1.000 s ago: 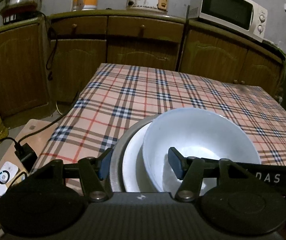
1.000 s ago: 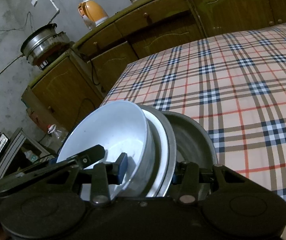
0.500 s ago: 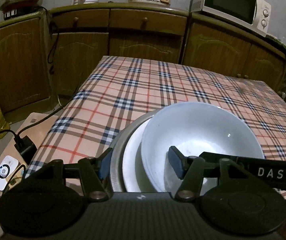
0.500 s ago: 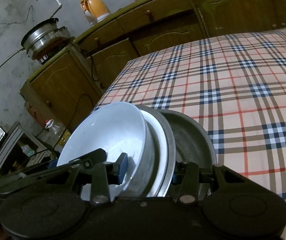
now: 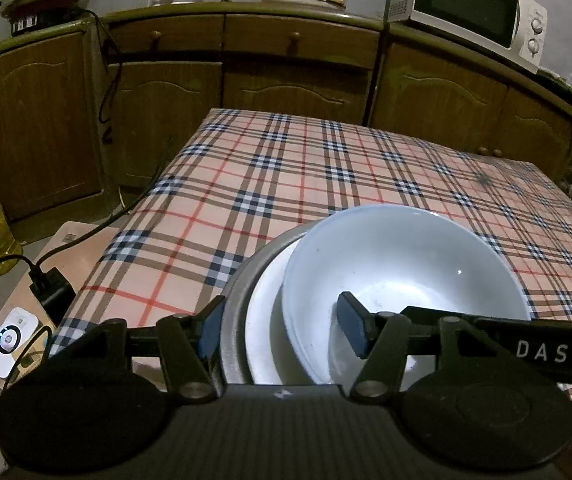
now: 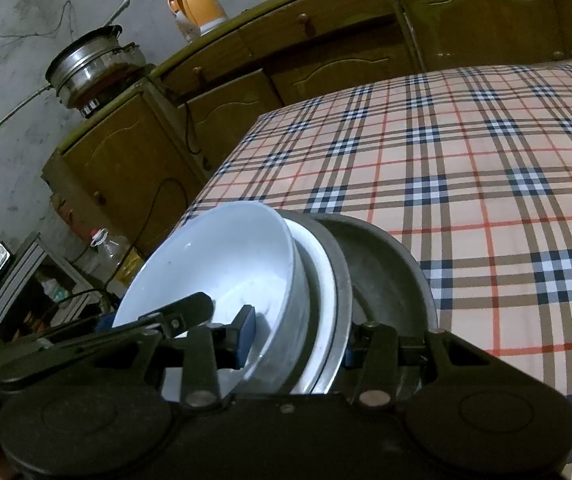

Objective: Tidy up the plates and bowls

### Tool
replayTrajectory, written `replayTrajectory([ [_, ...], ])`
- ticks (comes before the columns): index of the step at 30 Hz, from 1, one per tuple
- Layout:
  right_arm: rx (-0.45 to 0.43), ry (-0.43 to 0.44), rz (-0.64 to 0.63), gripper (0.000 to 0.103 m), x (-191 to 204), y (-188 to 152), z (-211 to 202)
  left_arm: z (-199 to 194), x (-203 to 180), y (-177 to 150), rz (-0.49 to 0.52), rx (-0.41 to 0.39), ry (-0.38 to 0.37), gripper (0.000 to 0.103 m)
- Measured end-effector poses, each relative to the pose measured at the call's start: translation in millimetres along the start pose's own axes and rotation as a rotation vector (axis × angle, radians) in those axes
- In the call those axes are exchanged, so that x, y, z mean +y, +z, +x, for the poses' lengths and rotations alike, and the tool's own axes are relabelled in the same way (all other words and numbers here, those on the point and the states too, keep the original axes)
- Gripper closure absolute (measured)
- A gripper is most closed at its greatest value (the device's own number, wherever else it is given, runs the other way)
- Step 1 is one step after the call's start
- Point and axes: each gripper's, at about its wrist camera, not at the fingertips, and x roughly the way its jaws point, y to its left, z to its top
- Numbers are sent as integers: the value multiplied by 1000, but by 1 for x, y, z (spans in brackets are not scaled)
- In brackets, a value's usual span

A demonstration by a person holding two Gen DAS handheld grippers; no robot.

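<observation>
Left wrist view: a checked tablecloth [image 5: 286,184] covers the table, with brown cabinets [image 5: 298,76] and a microwave [image 5: 470,12] behind. The left gripper [image 5: 282,332] clasps a stack: white bowl [image 5: 398,264], white plate [image 5: 266,320], metal plate [image 5: 234,312].

Right wrist view: over the same cloth [image 6: 466,160], the right gripper [image 6: 298,340] pinches the bowl [image 6: 214,264], white plate [image 6: 322,280] and metal plate [image 6: 340,276] together; another metal dish [image 6: 386,280] lies just beside them.
</observation>
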Motion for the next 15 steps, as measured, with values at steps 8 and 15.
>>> replayTrajectory([
  [8,17,-8,-10,55,-1,6,4,0,-1,0,8,-8,16,44],
  [15,25,-15,-75,56,7,12,6,-13,9,1,-43,-58,18,44],
])
